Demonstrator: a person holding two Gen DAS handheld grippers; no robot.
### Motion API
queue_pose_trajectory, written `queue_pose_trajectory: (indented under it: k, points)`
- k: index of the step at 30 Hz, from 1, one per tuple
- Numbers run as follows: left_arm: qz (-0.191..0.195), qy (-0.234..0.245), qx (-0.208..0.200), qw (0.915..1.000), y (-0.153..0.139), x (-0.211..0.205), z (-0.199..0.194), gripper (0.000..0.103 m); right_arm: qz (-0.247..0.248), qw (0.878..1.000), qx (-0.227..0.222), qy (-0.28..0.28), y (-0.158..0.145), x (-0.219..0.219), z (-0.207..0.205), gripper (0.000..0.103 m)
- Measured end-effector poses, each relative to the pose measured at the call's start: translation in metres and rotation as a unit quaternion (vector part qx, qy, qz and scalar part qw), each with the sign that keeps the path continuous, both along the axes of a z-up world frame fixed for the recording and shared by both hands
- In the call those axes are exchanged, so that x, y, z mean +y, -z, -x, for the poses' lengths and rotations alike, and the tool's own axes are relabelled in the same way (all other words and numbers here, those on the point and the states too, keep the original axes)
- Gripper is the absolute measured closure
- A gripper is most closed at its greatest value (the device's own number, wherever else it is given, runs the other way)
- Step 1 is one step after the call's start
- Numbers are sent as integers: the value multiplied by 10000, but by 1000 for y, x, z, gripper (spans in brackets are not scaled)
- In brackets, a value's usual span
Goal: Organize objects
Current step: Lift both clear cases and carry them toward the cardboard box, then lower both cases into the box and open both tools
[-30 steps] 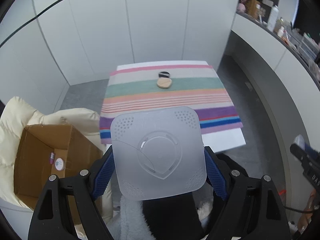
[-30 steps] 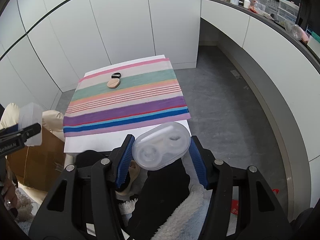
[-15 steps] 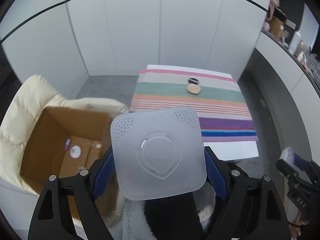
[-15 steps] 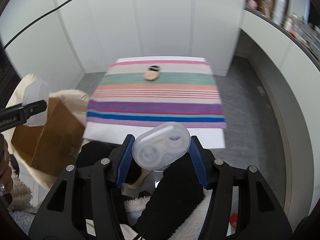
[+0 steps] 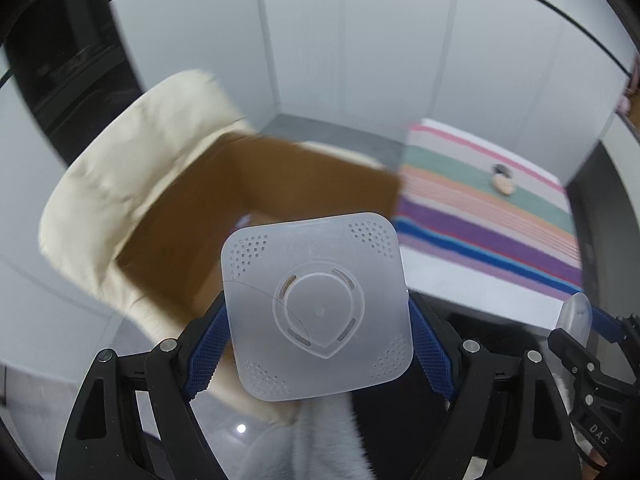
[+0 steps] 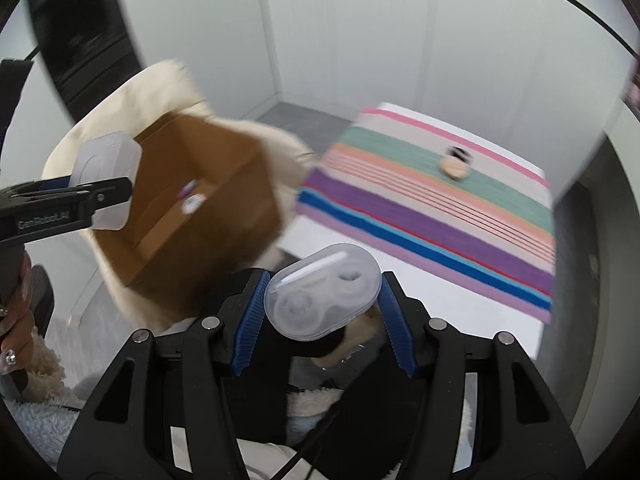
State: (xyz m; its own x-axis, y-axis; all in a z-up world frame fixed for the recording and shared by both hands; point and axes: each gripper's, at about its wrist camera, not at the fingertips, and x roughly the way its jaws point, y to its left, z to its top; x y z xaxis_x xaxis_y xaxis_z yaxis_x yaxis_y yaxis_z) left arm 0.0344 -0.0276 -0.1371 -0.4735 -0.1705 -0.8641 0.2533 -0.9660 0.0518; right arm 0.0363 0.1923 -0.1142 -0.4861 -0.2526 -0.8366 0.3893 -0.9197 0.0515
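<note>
While the blue ribbed pads (image 5: 208, 344) of the left gripper (image 5: 316, 334) press both side edges of a square frosted plastic lid (image 5: 316, 308), the lid sits low in the centre of the left wrist frame, its perforated corners and raised centre ring facing the camera. Behind it, at centre left, an open cardboard box (image 5: 256, 184) rests on a cream padded cushion (image 5: 120, 168); the background is motion-blurred.

Set at a medium gap, the right gripper (image 6: 320, 306) clamps a clear oval contact lens case (image 6: 324, 290) between its blue pads (image 6: 250, 312), at lower centre of the right wrist frame. The case is tilted, with two round wells visible through it. In the same frame the left gripper and its lid appear at the left edge, in front of the box's near left corner.

At the upper right, a striped cloth (image 6: 440, 192) covers a white table (image 6: 420, 292). A tan oval object (image 6: 454, 168) and a small dark object (image 6: 460, 154), touching, lie on the cloth's green band.
</note>
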Motion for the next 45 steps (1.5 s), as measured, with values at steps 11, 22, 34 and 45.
queue_pose_trajectory:
  k: [11, 22, 34, 45]
  points:
    - [-52, -547, -249, 9982, 26, -53, 1, 18, -255, 9940, -318, -1017, 28, -76, -5, 45]
    - [260, -1026, 515, 9930, 14, -85, 32, 17, -185, 9904, -91, -1370, 18, -129, 43, 45]
    - [-714, -1027, 1, 9922, 43, -111, 42, 0, -150, 9877, 112, -1552, 29, -186, 77, 0]
    - [-567, -1008, -25, 9933, 42, -99, 42, 0, 56, 9938, -114, -1101, 36, -153, 90, 0]
